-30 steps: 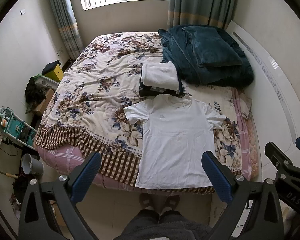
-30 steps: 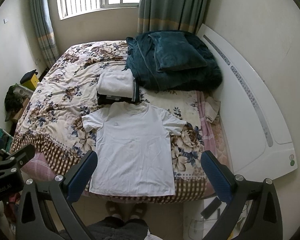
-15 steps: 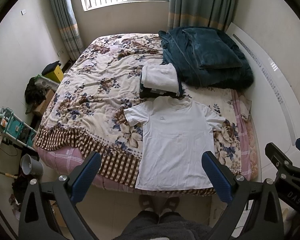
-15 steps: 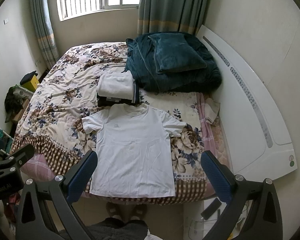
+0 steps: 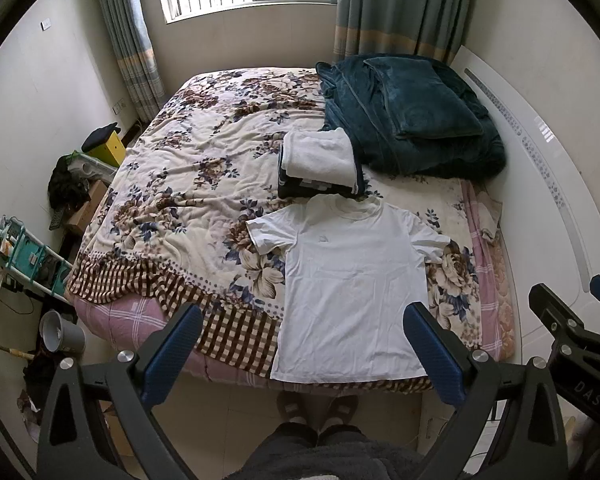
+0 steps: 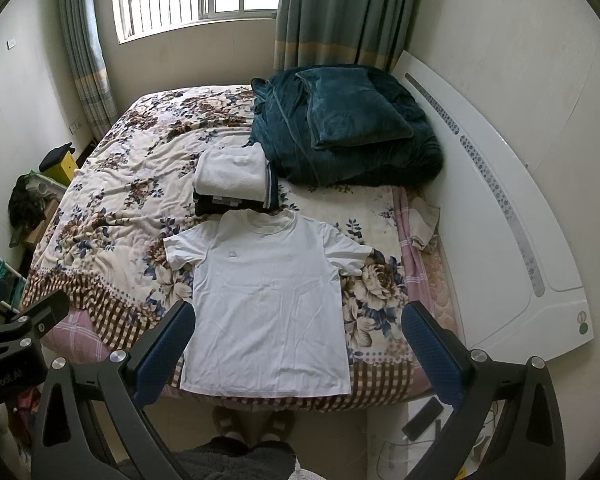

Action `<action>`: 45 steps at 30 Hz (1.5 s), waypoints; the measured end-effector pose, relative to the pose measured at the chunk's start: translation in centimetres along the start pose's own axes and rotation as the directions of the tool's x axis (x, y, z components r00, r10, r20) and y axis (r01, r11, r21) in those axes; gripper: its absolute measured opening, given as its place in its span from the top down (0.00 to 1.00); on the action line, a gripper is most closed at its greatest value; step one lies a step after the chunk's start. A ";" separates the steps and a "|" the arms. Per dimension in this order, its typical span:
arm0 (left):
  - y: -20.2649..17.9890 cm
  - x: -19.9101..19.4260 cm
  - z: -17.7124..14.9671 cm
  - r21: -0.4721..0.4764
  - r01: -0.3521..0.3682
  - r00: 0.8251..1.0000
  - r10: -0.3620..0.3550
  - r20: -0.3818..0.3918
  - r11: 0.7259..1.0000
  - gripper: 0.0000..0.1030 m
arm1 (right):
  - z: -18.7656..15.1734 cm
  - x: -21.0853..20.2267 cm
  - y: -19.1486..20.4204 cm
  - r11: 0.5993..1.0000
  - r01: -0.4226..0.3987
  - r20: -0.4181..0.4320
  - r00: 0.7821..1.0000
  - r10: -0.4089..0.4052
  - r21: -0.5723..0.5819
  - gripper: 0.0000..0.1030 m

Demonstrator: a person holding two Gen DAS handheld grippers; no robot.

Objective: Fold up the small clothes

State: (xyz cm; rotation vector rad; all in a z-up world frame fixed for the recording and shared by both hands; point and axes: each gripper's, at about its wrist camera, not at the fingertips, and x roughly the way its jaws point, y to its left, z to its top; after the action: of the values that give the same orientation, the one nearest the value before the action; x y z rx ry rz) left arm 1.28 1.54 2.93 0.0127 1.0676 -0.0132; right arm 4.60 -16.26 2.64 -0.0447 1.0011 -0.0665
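Observation:
A white T-shirt (image 5: pixel 352 280) (image 6: pixel 268 300) lies flat, face up, on the near side of the bed, collar toward the far side, hem at the bed's front edge. My left gripper (image 5: pixel 302 328) is open, held in the air above the hem with nothing between its blue fingers. My right gripper (image 6: pixel 300 326) is also open and empty, hovering over the shirt's lower half. Part of the right gripper (image 5: pixel 572 328) shows at the right edge of the left wrist view, and part of the left gripper (image 6: pixel 20 328) shows at the left edge of the right wrist view.
A stack of folded clothes (image 5: pixel 320 164) (image 6: pixel 236 180) sits just beyond the collar. A dark teal blanket and pillow (image 5: pixel 412 116) lie at the far right by the white headboard (image 6: pixel 500 208). The person's slippered feet (image 6: pixel 252 424) stand at the bed's edge. Clutter lines the left wall (image 5: pixel 72 184).
Both grippers have drifted slightly back and up; the bed and shirt sit a little lower in both views. The shirt has not moved and both grippers stay open.

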 end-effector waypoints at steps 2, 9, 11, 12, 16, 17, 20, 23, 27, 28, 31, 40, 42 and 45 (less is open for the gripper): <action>0.0 0.0 -0.1 -0.002 0.001 1.000 -0.001 -0.001 1.000 0.01 | 0.8 0.0 0.0 1.000 -0.001 -0.002 1.000 0.001 0.000 0.00; 0.0 0.1 0.0 0.001 0.006 1.000 -0.006 -0.005 1.000 0.01 | 0.9 0.0 0.1 1.000 -0.001 -0.006 1.000 0.001 0.001 0.00; -0.2 0.8 1.5 0.002 -0.004 1.000 0.004 -0.004 1.000 0.00 | 1.5 0.4 0.2 1.000 0.000 -0.012 1.000 0.000 0.007 0.00; -0.4 1.5 2.2 0.000 -0.012 1.000 0.012 0.005 1.000 0.00 | 1.7 0.8 0.2 1.000 0.001 -0.018 1.000 -0.001 0.014 0.00; -0.6 5.9 4.4 -0.006 -0.046 0.998 0.046 0.033 0.999 0.00 | 2.4 3.8 0.2 0.998 0.007 -0.042 0.999 -0.005 0.055 0.00; -0.7 7.5 5.1 -0.004 -0.054 0.998 0.054 0.037 0.999 0.00 | 2.8 5.0 -0.1 0.997 0.005 -0.055 0.998 -0.001 0.074 0.00; -0.9 12.7 6.5 0.010 -0.068 0.997 0.068 0.033 0.998 0.00 | 2.7 10.2 -0.7 0.990 0.027 -0.082 0.997 -0.016 0.142 0.00; -1.8 18.2 7.7 0.015 -0.064 0.998 0.064 0.007 0.998 0.00 | 3.1 15.7 -2.0 0.977 0.079 -0.078 0.995 -0.065 0.197 0.00; -3.9 26.0 8.7 0.031 -0.064 0.997 0.065 -0.035 0.997 0.00 | 3.6 24.8 -3.9 0.957 0.154 -0.107 0.986 -0.131 0.246 0.00; -4.7 28.1 8.9 0.040 -0.071 0.997 0.073 -0.040 0.997 0.00 | 3.7 27.7 -4.7 0.950 0.174 -0.127 0.981 -0.145 0.258 0.00; -6.7 34.4 9.2 0.057 -0.076 0.994 0.080 -0.074 0.995 0.00 | 3.5 36.0 -7.1 0.934 0.204 -0.191 0.970 -0.152 0.292 0.00; -11.6 51.0 8.6 0.043 -0.103 0.976 0.109 -0.189 0.994 0.00 | -0.4 59.3 -17.0 0.847 0.202 -0.347 0.937 -0.021 0.493 0.00; -11.9 54.8 7.4 0.015 -0.102 0.964 0.103 -0.247 0.995 0.00 | -2.0 63.1 -19.5 0.801 0.208 -0.363 0.932 0.013 0.561 0.03; -12.3 59.3 5.8 -0.012 -0.109 0.943 0.100 -0.318 0.994 0.00 | -5.4 69.2 -23.5 0.685 0.197 -0.363 0.926 0.105 0.701 0.29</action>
State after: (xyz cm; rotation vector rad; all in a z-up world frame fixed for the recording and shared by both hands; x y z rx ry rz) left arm 34.72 -11.09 -46.30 0.0461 1.3881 0.1043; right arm 36.42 -44.99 -56.75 0.7155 1.3015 -0.5453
